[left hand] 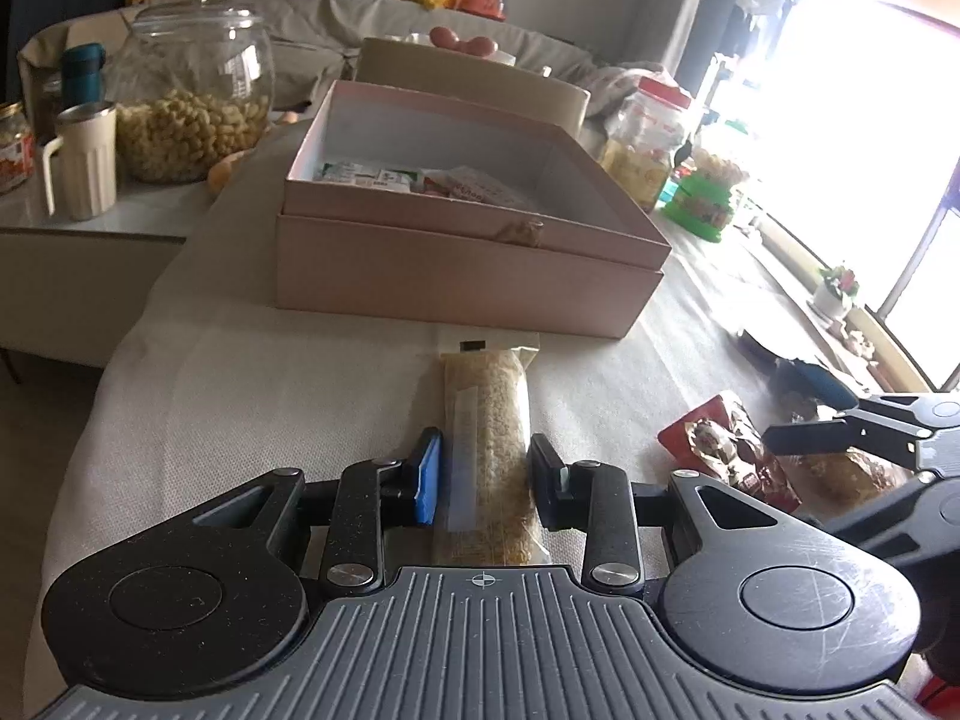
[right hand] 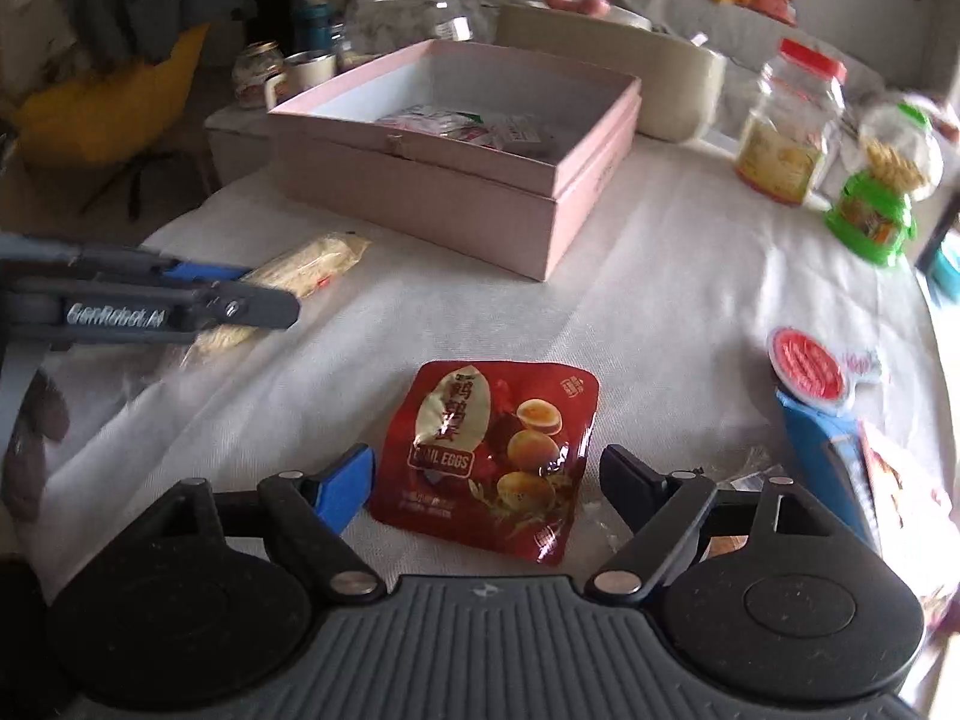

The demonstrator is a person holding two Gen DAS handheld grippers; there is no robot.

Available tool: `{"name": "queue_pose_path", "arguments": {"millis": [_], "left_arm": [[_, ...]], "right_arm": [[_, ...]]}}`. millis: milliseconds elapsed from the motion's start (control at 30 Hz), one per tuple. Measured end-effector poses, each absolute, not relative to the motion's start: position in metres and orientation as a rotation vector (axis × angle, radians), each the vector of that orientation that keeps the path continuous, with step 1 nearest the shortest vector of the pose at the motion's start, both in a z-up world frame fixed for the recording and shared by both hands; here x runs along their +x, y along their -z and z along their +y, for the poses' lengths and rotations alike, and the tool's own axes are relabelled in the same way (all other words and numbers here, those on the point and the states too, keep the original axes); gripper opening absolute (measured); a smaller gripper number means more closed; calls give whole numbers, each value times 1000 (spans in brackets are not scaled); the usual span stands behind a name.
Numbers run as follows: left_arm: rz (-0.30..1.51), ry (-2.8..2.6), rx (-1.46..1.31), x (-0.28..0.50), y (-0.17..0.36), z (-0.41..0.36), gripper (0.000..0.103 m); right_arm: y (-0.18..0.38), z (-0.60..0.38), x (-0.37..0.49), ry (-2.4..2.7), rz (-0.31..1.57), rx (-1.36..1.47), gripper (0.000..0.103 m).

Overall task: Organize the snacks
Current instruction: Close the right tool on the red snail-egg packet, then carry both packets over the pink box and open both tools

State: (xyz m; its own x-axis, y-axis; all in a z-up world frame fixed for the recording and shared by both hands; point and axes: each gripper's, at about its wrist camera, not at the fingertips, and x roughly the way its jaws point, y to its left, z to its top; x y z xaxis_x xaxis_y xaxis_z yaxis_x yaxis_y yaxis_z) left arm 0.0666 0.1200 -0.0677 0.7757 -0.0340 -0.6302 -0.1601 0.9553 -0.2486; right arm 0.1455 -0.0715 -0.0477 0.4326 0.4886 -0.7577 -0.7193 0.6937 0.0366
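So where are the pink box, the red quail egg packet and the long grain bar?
pink box (left hand: 468, 294), left wrist view, front wall.
quail egg packet (right hand: 492, 450), right wrist view, middle of packet.
grain bar (left hand: 489, 420), left wrist view, middle of wrapper.

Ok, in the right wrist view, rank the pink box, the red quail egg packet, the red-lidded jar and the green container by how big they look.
1. pink box, clearly largest.
2. red quail egg packet, though it lies nearest the camera, which inflates it.
3. red-lidded jar.
4. green container, partly blurred and near the jar's size, so the last two are unsure.
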Motion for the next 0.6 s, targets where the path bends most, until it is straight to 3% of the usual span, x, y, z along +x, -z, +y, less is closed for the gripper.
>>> {"name": "queue_pose_path", "arguments": {"millis": [167, 267, 600], "left_arm": [[681, -68, -253, 66, 68, 116, 36], [686, -58, -219, 65, 68, 113, 36], [795, -107, -228, 57, 54, 101, 35]], "right_arm": [[45, -75, 158, -741, 863, -178, 86], [43, -75, 157, -744, 865, -186, 73], [15, -90, 127, -806, 799, -218, 73]]}}
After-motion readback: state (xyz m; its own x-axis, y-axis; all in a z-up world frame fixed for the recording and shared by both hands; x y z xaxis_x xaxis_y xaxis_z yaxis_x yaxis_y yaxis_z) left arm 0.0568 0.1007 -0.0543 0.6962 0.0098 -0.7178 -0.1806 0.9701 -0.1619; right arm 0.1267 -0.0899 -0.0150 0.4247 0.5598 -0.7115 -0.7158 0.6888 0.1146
